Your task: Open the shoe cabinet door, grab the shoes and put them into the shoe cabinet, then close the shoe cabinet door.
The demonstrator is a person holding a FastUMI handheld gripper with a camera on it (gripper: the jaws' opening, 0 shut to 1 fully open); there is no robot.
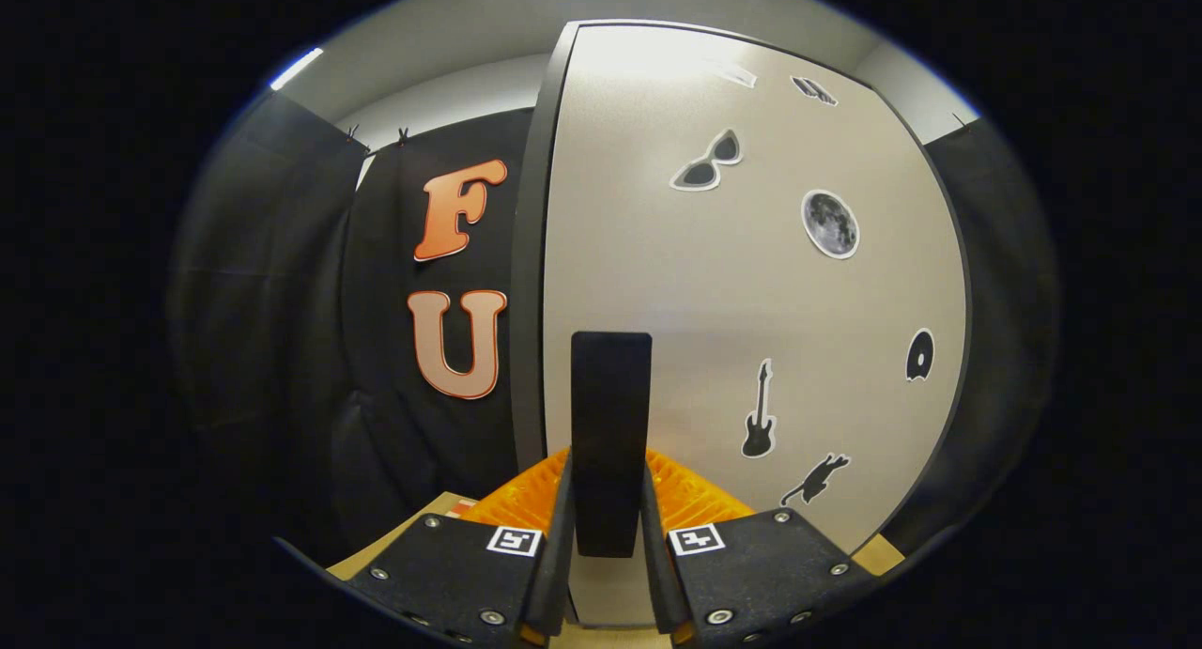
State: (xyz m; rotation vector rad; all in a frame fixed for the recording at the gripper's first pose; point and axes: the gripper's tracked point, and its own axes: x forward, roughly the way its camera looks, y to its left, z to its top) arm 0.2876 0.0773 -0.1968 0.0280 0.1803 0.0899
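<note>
The shoe cabinet door (751, 292) is a pale grey panel with a dark rim, standing right in front of me. Several small stickers dot its right half. A black upright handle (610, 386) is fixed near the door's left side. My gripper (608, 475) is shut on the lower part of this handle, with one finger pressed against each side. The handle's upper half rises above the fingertips (562, 485). The door's dark left edge (528, 283) runs just left of the handle. I cannot tell whether the door stands ajar.
Black cloth wall (282, 330) hangs to the left of the cabinet and another strip (1000, 301) to its right. A light wooden surface (399, 541) lies low beside my left finger.
</note>
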